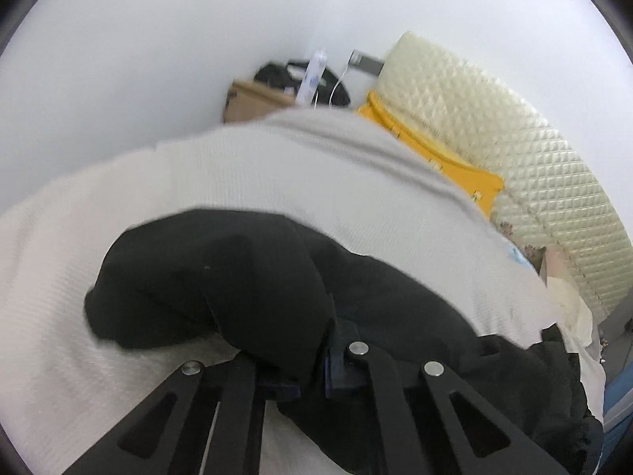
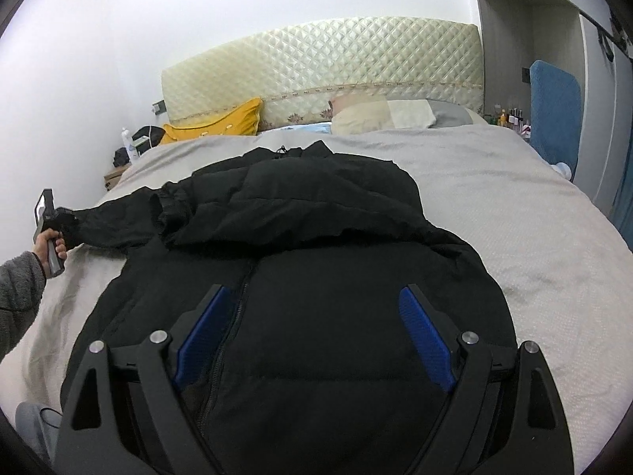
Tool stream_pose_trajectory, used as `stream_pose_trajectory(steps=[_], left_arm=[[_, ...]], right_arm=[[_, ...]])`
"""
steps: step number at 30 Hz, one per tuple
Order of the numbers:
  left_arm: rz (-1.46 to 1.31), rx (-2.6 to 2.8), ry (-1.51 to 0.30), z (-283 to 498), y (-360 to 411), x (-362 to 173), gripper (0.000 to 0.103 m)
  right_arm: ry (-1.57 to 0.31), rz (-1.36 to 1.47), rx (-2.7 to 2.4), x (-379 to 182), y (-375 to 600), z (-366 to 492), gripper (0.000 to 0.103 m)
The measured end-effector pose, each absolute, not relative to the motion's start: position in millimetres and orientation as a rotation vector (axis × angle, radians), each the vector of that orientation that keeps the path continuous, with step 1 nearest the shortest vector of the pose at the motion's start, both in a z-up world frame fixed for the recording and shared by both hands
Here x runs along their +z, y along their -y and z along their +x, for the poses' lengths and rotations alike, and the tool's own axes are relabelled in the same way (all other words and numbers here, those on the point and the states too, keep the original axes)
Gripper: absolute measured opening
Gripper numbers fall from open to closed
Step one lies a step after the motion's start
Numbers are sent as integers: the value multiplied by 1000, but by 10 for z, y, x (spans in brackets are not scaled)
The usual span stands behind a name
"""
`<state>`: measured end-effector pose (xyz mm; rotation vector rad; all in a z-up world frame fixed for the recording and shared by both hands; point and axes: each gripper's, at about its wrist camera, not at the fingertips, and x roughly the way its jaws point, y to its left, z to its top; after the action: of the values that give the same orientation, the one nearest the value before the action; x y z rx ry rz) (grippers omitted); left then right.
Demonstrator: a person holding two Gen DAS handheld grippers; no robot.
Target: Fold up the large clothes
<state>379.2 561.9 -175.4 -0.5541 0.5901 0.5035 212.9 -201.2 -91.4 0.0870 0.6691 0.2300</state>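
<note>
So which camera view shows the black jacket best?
The right wrist view: the jacket lies spread on the bed, with body, zipper and both sleeves visible, one sleeve gripped by the left gripper. The left wrist view shows only a bunched sleeve end, blurred, pinched in that gripper.

A black padded jacket (image 2: 300, 237) lies spread on the bed (image 2: 514, 206), front side up, its zipper (image 2: 233, 316) running down the middle of the body and done up as far as can be seen. The quilted body fills the near part of the bed, hem toward the camera. The upper part, with what looks like a hood or collar, is bunched in loose folds toward the headboard end. One sleeve (image 2: 118, 221) is stretched out straight to the left, lifted off the cover at its cuff. In the left wrist view the sleeve's dark cuff end (image 1: 205, 277) bulges in a rounded fold over the pale cover.
</note>
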Motion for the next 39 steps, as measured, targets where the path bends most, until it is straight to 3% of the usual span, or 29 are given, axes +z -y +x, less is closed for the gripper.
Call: stream_pose_trajectory(steps=[3,5,14,19,25,33,39], left_arm=[[-515,506,-562,3667,-5422,-1416,6],[-469,476,-564,3559,-5204,-1214,5],[-283,499,-568,3227,-4352,-406,5],[-152,500,-560,3251,-3789,138,5],[-12,389,-506,3437,-2853,722,5],[164,214,-475,3790,-1285,902,5],[220,11,-474,4034,-30,672,5]], right_arm=[[-662,96,268,-867,2059,2046,94],[-668,132,324,-848,2094,2008,103],[-581,127,352,-655,2271,1702,103],[-526,-23,328,-514,2385,1687,103],[-552,124,330,-498,2765,1737,103],[-497,113,296,-375,2925,1702,103],[-508,134,263,-415,3101,1785,103]])
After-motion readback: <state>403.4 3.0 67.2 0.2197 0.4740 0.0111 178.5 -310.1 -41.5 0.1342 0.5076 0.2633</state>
